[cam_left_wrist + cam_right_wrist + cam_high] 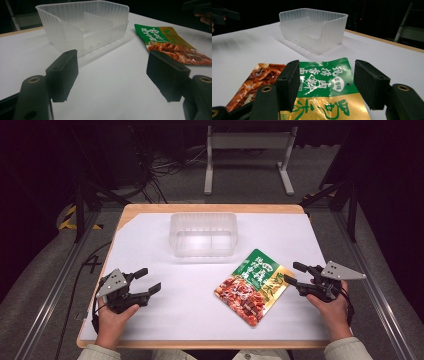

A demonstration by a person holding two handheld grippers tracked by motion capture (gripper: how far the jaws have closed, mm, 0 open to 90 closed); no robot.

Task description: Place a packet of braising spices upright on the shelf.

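1. Nearest the person's edge of the table (150,320), the left gripper (148,289) rests over bare white surface toward the near left corner, jaws spread wide with nothing between them; in the left gripper view the two black pads (63,75) stand well apart over the empty sheet.
2. Toward the near right side, the right gripper (295,275) points at the food pouch (254,286), its jaws open and holding nothing. In the right gripper view the pads (292,83) straddle the pouch's green-and-gold end (324,85) without pressing on it.
3. That pouch lies flat and askew on the right half of the table, its gold corner just beside the right gripper's fingertips.
4. Farther off, toward the far edge and near the middle, stands the clear plastic container (203,234), divided inside and empty, well apart from the pouch.
5. Judged from this, the step in hand is the approach to pick up the pouch; no grip is made yet.
6. Next, the move likely calls for tipping the lower jaw under the thin edge, closing gently, then lifting toward the container. A flat, slippery pouch may slide away rather than rise.
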